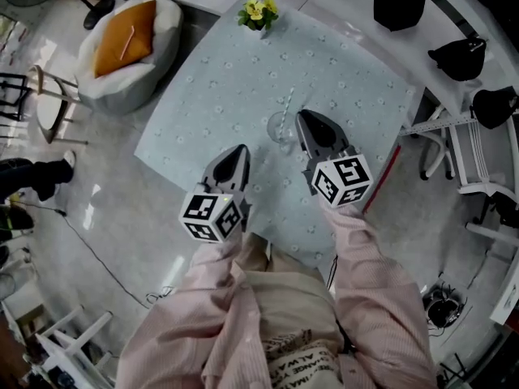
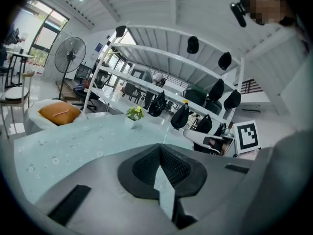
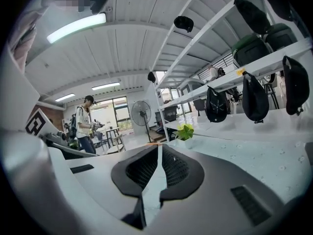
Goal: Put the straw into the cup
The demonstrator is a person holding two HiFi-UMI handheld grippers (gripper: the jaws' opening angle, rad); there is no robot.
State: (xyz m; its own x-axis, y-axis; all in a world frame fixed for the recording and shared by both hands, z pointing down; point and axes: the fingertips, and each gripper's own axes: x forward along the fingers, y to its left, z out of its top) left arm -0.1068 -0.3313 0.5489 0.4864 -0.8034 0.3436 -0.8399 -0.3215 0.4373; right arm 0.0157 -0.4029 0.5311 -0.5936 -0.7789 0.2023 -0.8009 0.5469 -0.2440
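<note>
A clear glass cup point(image 1: 279, 127) stands near the middle of the pale blue patterned table point(image 1: 219, 79). A thin clear straw point(image 1: 289, 101) runs from the cup's rim away towards the far side; whether it lies on the cloth or leans in the cup I cannot tell. My right gripper point(image 1: 302, 115) hovers just right of the cup, its jaws closed and nothing in them. My left gripper point(image 1: 242, 148) hangs nearer the front, left of the cup, also shut and empty. Both gripper views look over the tabletop past shut jaws point(image 2: 160, 146) point(image 3: 159, 146); neither shows cup or straw.
A small pot of yellow flowers point(image 1: 258, 13) point(image 2: 134, 113) point(image 3: 185, 131) sits at the table's far edge. A white beanbag with an orange cushion point(image 1: 128, 43) lies to the left. Shelving with black bags point(image 1: 401, 3) runs along the right. A person point(image 3: 87, 124) stands far off by a fan point(image 3: 141, 112).
</note>
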